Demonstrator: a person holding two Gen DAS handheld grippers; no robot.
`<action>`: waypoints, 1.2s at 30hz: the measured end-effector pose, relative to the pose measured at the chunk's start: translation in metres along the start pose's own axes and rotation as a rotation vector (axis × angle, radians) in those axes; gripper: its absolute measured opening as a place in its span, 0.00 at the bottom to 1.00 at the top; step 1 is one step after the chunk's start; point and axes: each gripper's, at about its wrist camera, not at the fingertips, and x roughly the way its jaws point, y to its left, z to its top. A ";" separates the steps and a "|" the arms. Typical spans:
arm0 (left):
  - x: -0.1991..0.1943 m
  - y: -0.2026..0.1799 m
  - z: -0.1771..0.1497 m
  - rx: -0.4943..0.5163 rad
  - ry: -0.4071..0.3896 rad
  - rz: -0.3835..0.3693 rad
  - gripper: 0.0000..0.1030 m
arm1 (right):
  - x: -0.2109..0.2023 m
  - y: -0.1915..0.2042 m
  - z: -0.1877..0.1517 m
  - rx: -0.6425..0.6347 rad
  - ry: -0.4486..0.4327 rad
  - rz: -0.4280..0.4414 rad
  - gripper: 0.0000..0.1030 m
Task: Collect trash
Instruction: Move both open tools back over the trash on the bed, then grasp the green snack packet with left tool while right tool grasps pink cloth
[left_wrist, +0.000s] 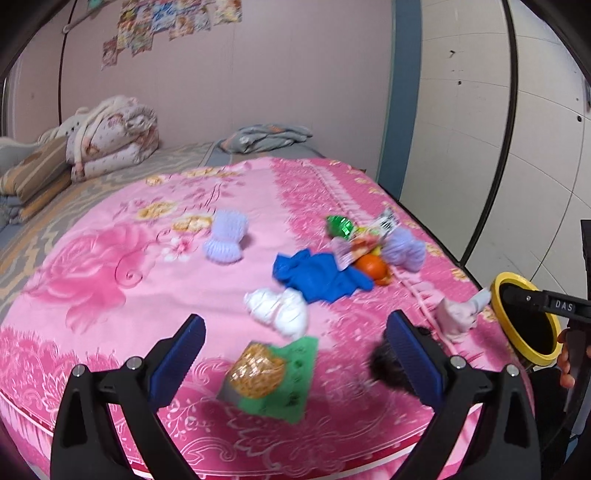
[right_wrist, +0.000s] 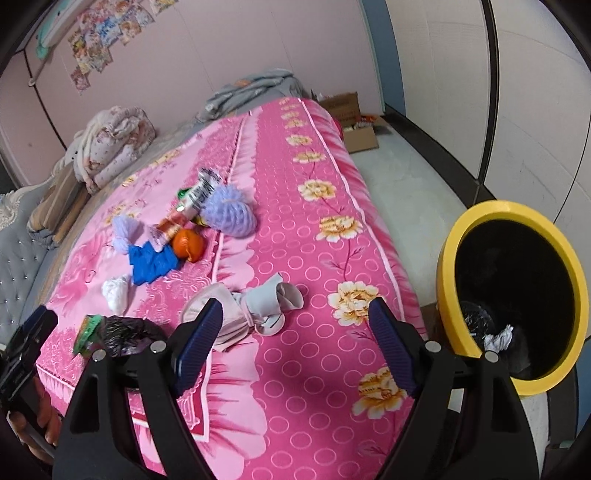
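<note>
Both hand-held grippers, left (left_wrist: 295, 363) and right (right_wrist: 295, 347), gape empty over the bed (right_wrist: 295, 258); bin (right_wrist: 448, 273) beside it.

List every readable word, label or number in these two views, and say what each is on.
"DAS": white letters on the right gripper body, left wrist view.
Wall posters: too blurred to read.
Snack wrappers on the bed: print unreadable.
Cardboard box: print too small.

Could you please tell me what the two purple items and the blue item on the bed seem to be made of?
Both purple items look like soft foam netting: ribbed, puffy, matte. The blue item seems thin, limp cloth or plastic film, crumpled with soft folds; blur leaves that open.
</note>
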 end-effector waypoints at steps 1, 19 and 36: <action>0.002 0.002 -0.002 -0.004 0.005 0.003 0.92 | 0.004 0.000 0.000 0.001 0.009 0.000 0.75; 0.048 0.018 -0.022 -0.035 0.063 -0.008 0.85 | 0.061 0.022 -0.003 -0.037 0.082 -0.007 0.63; 0.063 -0.001 -0.033 0.046 0.078 -0.015 0.44 | 0.064 0.033 -0.006 -0.087 0.046 0.028 0.19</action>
